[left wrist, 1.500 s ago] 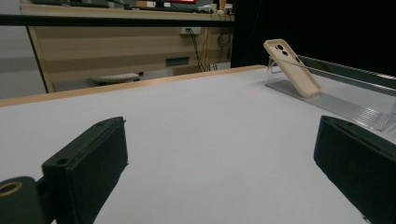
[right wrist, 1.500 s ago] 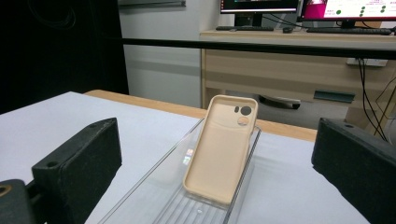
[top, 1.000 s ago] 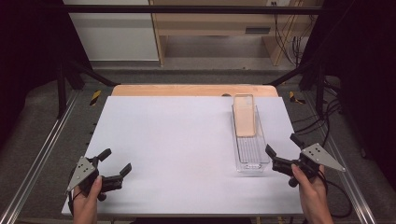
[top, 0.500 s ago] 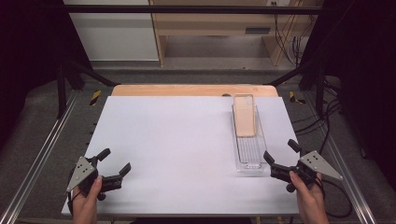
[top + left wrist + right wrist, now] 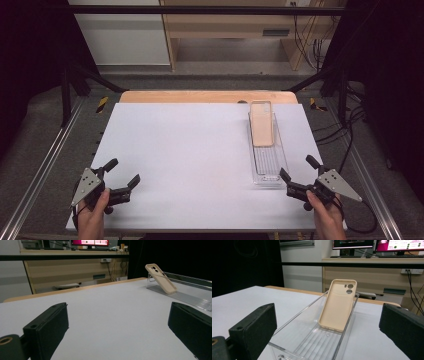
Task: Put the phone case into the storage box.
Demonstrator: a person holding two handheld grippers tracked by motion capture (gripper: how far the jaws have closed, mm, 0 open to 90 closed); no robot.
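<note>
Jaws on your right gripper [image 5: 296,176] stand wide apart, empty, just short of the tray [image 5: 267,172] holding the case [image 5: 261,130]; your left gripper [image 5: 121,173] gapes too.

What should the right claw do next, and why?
Probably ease the right gripper forward over the tray toward the phone case. Its jaws are open and empty at the tray's near end, and the case leans at the far end.
</note>
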